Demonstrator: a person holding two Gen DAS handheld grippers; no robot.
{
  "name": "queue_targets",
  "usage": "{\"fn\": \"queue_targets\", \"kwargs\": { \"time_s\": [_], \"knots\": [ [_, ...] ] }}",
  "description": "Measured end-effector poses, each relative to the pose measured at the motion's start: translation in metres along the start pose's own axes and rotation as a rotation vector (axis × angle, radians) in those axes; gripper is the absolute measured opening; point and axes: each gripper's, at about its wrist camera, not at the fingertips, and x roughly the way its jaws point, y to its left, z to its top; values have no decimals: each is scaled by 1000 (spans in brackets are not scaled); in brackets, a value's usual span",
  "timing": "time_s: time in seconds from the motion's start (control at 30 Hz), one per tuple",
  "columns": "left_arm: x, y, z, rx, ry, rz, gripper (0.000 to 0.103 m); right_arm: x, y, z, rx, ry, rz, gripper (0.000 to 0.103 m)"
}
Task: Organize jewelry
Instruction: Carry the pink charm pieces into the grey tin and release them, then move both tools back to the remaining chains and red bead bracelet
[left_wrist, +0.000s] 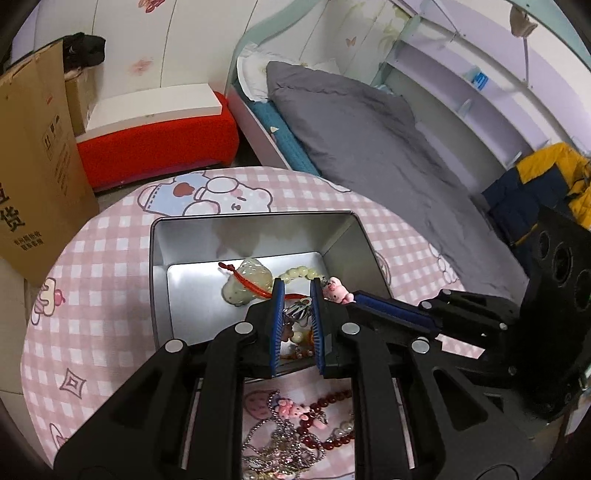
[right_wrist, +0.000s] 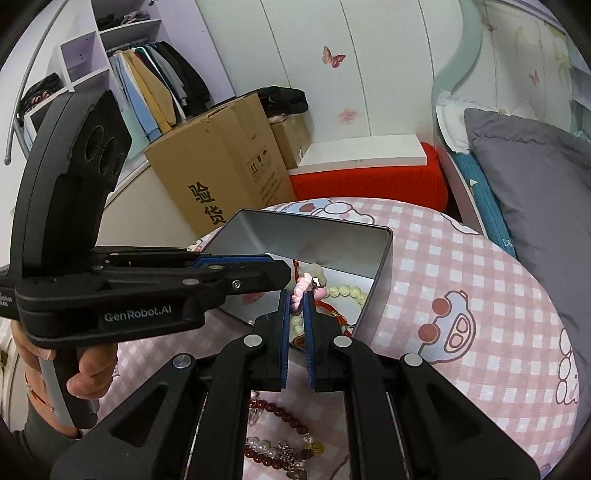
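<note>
Pink charm (right_wrist: 300, 291) between right gripper (right_wrist: 297, 295) fingers; over tin (right_wrist: 384, 258)

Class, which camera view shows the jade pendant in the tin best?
The left wrist view: the jade pendant lies nearly whole on the tin floor, red cord across it. In the right wrist view only a pale sliver shows past the left gripper.

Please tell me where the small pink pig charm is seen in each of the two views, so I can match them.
Left wrist: pig charm right of centre, over the tin, at the right gripper tip.
Right wrist: pig charm at centre, pinched in the right gripper.
Shared landmark: the open tin.
</note>
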Motion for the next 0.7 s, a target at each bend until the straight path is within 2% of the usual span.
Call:
{"fn": "queue_targets", "kwargs": {
  "time_s": [0.3, 0.37, 0.4, 0.43, 0.47, 0.57, 0.7],
  "knots": [
    [3, 0, -2, -12, 33, 0, 16, -6, 0, -2, 26, -8, 11, 9],
    [1, -1, -2, -8, 24, 0, 28, -9, 0, -3, 28, -13, 10, 9],
    [-1, -3, -2, -11, 13, -2, 50, -12, 0, -4, 30, -17, 11, 9],
    [-4, -4, -3, -15, -7, 17, 61, -15, -2, -5, 30, -22, 11, 10],
    [-9, -5, -4, -9, -31, 25, 61, -18, -1, -6, 30, -28, 9, 11],
    [-19, -10, -6, 7, -39, 8, 61, -28, 0, -8, 31, -41, 6, 11],
    [-37, -15, -12, 28, -72, 36, 61, -40, 5, -11, 25, -56, 3, 11]
  ]
}}
